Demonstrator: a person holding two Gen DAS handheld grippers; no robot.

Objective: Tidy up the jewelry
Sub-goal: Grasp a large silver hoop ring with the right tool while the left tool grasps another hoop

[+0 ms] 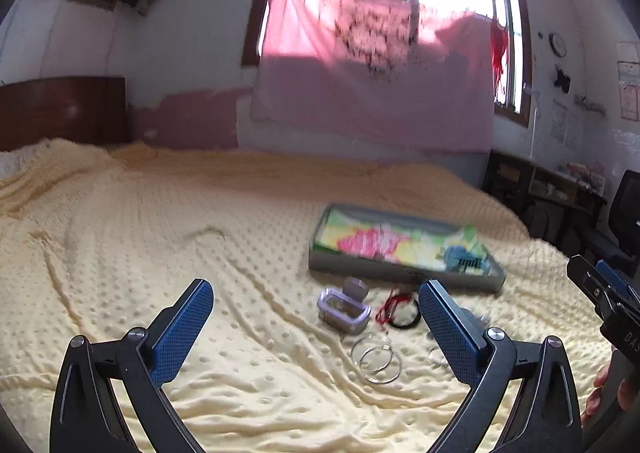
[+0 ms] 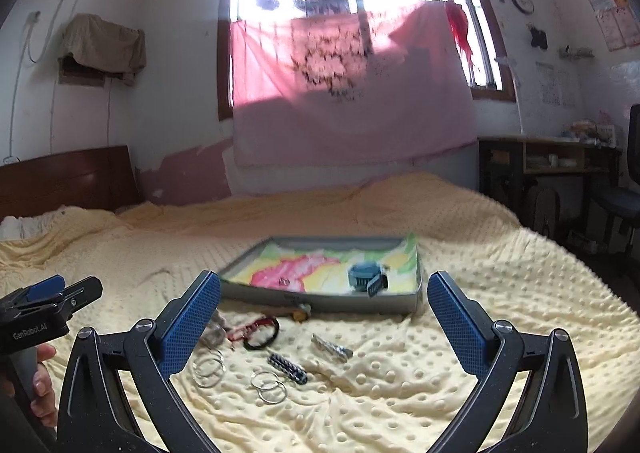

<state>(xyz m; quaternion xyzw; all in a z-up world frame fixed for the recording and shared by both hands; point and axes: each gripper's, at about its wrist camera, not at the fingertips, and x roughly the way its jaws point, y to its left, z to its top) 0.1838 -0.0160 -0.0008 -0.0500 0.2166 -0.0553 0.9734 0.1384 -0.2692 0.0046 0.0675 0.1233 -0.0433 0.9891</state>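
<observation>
Both hand-held grippers [image 1: 316,303] [image 2: 324,295] wide apart, jewelry beside tray [image 2: 320,303], perhaps touching

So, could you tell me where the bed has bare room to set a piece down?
The blanket is bare left of the small clear box, toward the headboard, and right of the tray. It is crowded just before the tray: silver rings, black bangle, hair clips.

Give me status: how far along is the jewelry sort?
Barely started. Done: tray holds a teal item. In hand: nothing; left tongs and right tongs open. Left: silver rings, black band, dark bracelet, silver clip.
</observation>
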